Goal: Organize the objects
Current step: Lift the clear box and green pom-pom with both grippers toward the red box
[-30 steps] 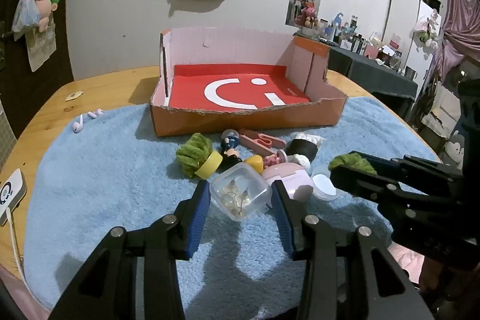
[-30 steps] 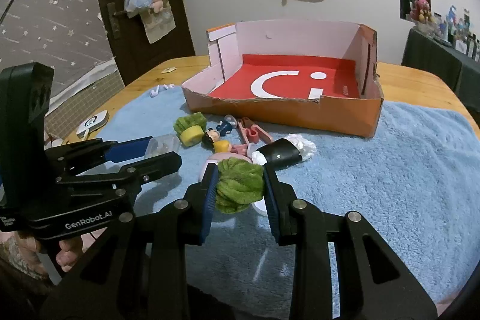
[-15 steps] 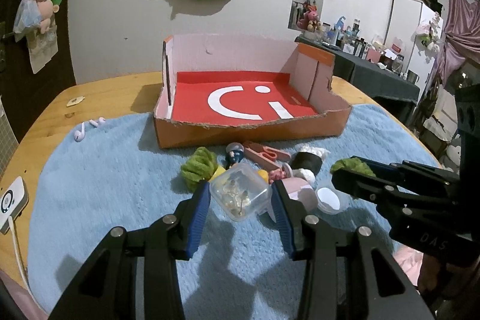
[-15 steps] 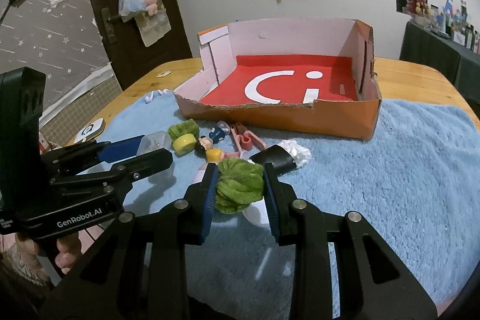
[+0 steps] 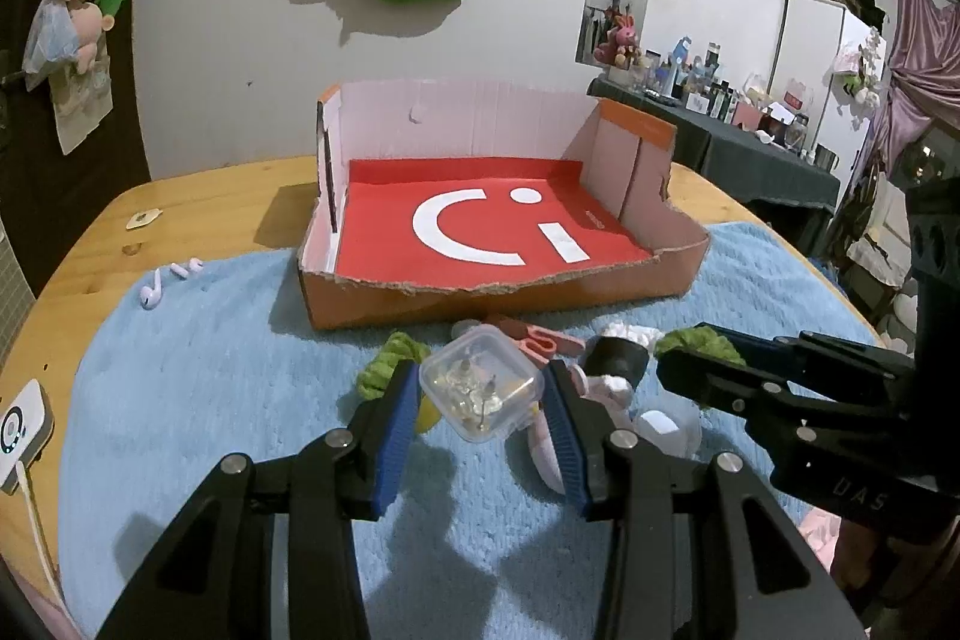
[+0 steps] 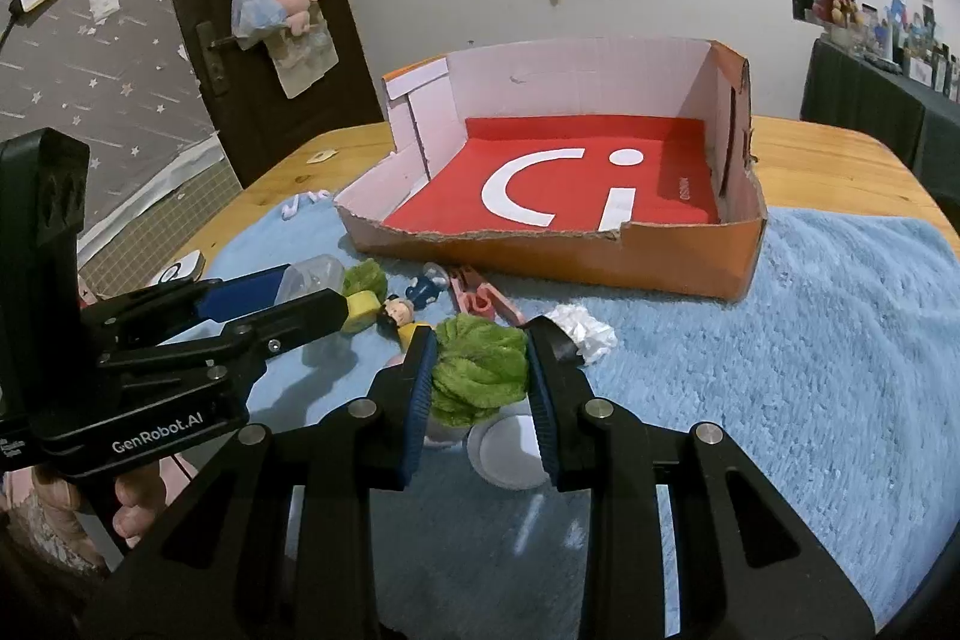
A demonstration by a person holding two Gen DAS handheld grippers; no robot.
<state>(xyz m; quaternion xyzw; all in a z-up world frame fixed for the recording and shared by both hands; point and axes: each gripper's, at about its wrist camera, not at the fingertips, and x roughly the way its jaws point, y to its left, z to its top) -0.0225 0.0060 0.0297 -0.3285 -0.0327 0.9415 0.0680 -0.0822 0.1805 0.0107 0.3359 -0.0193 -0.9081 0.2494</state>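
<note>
The left hand-held gripper [image 5: 485,400] grips a clear plastic box of small metal pieces [image 5: 480,391], lifted above the blue towel [image 5: 198,376]. The right hand-held gripper [image 6: 480,370] clamps a green fuzzy ball [image 6: 480,367]. Beyond them, small toys [image 6: 399,310] lie scattered before an orange cardboard box [image 5: 540,295] with a red floor, on the wooden desk [image 5: 198,202].
</note>
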